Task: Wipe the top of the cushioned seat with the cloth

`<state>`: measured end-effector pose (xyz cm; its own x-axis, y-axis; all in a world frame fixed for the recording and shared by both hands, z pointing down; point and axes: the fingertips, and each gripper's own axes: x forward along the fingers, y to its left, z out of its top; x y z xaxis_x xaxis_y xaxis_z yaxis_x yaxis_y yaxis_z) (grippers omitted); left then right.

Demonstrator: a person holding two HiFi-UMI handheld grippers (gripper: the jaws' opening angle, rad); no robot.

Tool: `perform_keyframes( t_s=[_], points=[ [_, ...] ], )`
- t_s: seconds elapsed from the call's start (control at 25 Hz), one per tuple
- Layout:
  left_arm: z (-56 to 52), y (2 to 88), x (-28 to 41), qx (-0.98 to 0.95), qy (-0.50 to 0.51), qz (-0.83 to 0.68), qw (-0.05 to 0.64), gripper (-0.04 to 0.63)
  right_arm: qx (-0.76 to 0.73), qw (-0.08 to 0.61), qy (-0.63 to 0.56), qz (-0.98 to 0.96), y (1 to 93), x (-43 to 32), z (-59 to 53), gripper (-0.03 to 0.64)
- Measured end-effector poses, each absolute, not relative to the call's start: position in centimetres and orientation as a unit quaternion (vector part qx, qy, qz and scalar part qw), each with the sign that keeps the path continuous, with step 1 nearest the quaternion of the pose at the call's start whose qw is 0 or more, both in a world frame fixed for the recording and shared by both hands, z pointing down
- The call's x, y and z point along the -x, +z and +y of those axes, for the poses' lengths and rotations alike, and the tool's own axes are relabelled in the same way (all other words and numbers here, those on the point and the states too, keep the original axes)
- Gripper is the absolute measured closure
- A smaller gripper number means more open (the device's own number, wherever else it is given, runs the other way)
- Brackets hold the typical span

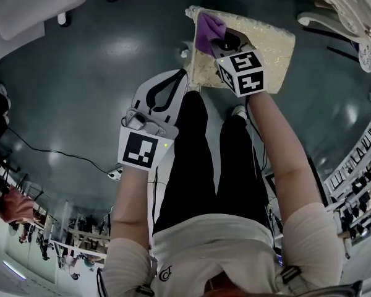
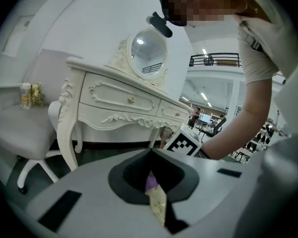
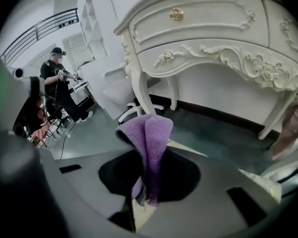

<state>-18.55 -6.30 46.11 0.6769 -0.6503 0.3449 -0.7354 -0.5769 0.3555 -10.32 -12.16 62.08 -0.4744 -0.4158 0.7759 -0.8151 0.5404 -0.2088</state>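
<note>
Step in hand: wiping, early stage or just starting.

The right gripper is clamped on the purple cloth. In the right gripper view the cloth is folded over and pinched between the jaws, its loose end sticking out past them. In the head view the cloth sits over the far-left corner of the cushioned seat. It looks to be on the top surface there, but I can't tell how hard it is pressed.

The left gripper is off the seat, just beside its near-left edge and above the floor. Its jaws are drawn together and hold nothing. The thin purple and cream sliver in the left gripper view looks like the cloth and seat seen through the slit.

The cream seat top is mostly uncovered. The whole stretch to the right of the cloth and the near side look unwiped, judging only from where the cloth is.

Next move, as I judge it:
- Keep the grip on the cloth.
- Press the loose end flat onto the seat.
- Drag it from the left corner across to the right edge, then come back in overlapping passes toward the near side.
- The left gripper isn't needed unless the seat slides.

Watch that the jaws don't scrape the textured cover.
</note>
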Motion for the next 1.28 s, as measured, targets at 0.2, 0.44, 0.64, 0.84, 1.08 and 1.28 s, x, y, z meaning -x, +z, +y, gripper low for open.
perform_keyframes(
  t_s=[0.2, 0.44, 0.64, 0.84, 1.08, 1.28],
  points=[
    [-6.6, 47.0, 17.8, -0.885, 0.087, -0.384, 0.248, 0.581, -0.376, 0.363, 0.285, -0.804, 63.9, 10.0, -13.0, 0.537],
    [-7.2, 47.2, 15.7, -0.890, 0.096, -0.373, 0.245, 0.582, -0.363, 0.369, 0.290, -0.805, 64.0, 9.2, -13.5, 0.532],
    [-7.2, 47.8, 14.2, -0.889, 0.098, -0.372, 0.250, 0.581, -0.350, 0.383, 0.289, -0.805, 64.2, 8.2, -13.8, 0.531],
    [-7.3, 47.4, 11.5, -0.898, 0.101, -0.346, 0.253, 0.582, -0.365, 0.389, 0.298, -0.792, 64.4, 4.8, -13.8, 0.531],
    [-8.2, 47.0, 10.4, -0.900, 0.109, -0.347, 0.239, 0.581, -0.372, 0.385, 0.303, -0.788, 64.5, 1.9, -13.8, 0.531],
    [-8.1, 47.3, 8.6, -0.902, 0.122, -0.348, 0.225, 0.582, -0.381, 0.381, 0.314, -0.782, 64.6, -0.6, -13.6, 0.531]
  ],
)
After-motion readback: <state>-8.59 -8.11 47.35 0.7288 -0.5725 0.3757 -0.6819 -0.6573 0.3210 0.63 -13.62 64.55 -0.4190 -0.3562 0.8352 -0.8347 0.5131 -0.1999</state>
